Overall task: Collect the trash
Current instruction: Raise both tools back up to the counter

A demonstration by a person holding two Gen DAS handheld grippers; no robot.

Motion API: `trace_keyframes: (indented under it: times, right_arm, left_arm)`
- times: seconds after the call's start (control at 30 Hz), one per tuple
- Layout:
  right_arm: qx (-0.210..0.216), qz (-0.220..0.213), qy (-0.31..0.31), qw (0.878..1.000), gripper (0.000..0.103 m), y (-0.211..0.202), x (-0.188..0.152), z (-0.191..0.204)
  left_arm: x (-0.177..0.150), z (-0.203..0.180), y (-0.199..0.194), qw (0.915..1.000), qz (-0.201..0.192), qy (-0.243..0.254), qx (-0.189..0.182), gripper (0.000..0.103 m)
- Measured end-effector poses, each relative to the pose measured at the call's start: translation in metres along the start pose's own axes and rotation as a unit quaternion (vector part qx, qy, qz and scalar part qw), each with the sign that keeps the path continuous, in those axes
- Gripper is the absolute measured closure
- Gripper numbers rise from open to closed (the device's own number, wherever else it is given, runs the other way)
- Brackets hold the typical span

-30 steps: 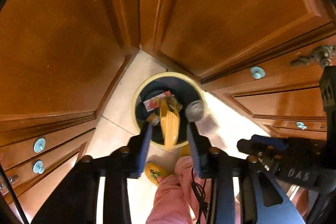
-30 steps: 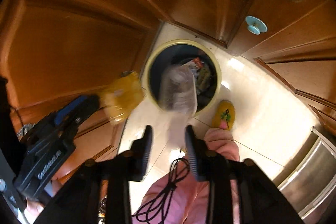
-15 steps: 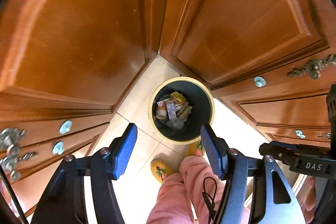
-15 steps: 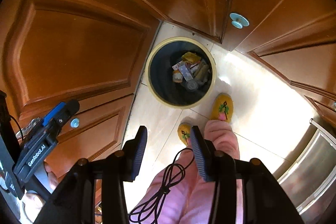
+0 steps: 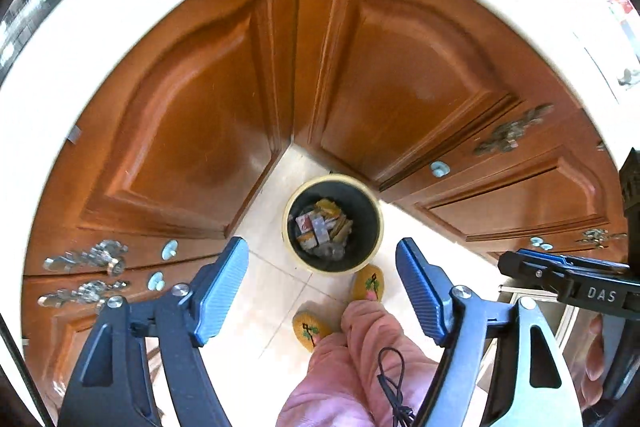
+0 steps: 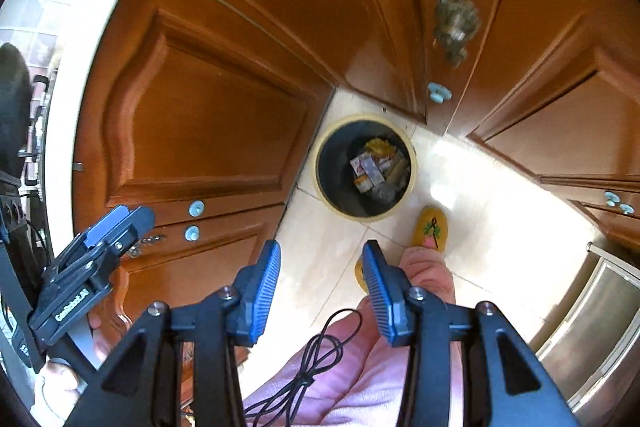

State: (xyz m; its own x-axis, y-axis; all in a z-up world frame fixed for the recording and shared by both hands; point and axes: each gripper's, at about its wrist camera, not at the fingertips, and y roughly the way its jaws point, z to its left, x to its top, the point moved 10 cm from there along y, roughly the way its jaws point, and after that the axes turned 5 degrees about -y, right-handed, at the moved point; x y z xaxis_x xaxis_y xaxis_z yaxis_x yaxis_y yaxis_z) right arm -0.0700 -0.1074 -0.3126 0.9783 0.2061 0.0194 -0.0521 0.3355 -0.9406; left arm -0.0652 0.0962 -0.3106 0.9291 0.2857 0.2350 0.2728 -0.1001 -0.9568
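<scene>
Currently the left gripper is hanging high above the floor with its fingers spread wide and gripping nothing. The right gripper is likewise holding its fingers apart, empty. The trash is lying inside the round bin, which is standing on the pale tiles in the cabinet corner, just beyond the yellow slippers.

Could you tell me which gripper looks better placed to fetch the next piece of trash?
Neither clearly: left gripper and right gripper are both open and empty above the bin, with no loose trash visible.
</scene>
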Motion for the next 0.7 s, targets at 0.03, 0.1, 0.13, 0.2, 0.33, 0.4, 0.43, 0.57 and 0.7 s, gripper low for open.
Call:
trace_keyframes:
  times: [0.03, 0.1, 0.13, 0.2, 0.33, 0.4, 0.43, 0.57, 0.7]
  right_arm:
    - [-0.001, -0.007, 0.0, 1.0, 0.06, -0.008, 0.0, 0.002]
    - [-0.004, -0.024, 0.0, 1.0, 0.06, -0.026, 0.001, 0.004]
    - [-0.008, -0.032, 0.0, 0.999, 0.06, -0.034, 0.001, 0.005]
    - [-0.014, -0.045, 0.001, 0.999, 0.06, -0.049, 0.003, 0.006]
    - [-0.019, -0.086, -0.004, 0.996, 0.06, -0.086, 0.01, 0.013]
    - [-0.019, -0.11, -0.007, 0.994, 0.06, -0.107, 0.012, 0.019]
    - [-0.02, -0.121, -0.01, 0.992, 0.06, -0.117, 0.013, 0.021]
    - [-0.026, -0.164, -0.022, 0.986, 0.06, -0.154, 0.018, 0.028]
    - [-0.022, -0.194, -0.027, 0.98, 0.06, -0.184, 0.016, 0.036]
  left_arm:
    - [0.002, -0.003, -0.01, 0.9999, -0.007, 0.007, -0.002, 0.028]
    - [0.008, -0.01, -0.029, 0.9995, -0.023, 0.02, -0.006, 0.027]
    - [0.011, -0.014, -0.04, 0.9991, -0.033, 0.027, -0.007, 0.027]
    - [0.016, -0.02, -0.057, 0.998, -0.051, 0.037, -0.012, 0.023]
    - [0.028, -0.03, -0.091, 0.9951, -0.078, 0.055, -0.023, 0.023]
    - [0.035, -0.037, -0.108, 0.9927, -0.099, 0.063, -0.028, 0.023]
    - [0.038, -0.04, -0.118, 0.9913, -0.11, 0.065, -0.032, 0.023]
    - [0.05, -0.051, -0.154, 0.9861, -0.144, 0.07, -0.044, 0.017]
    - [0.059, -0.058, -0.186, 0.98, -0.176, 0.076, -0.053, 0.015]
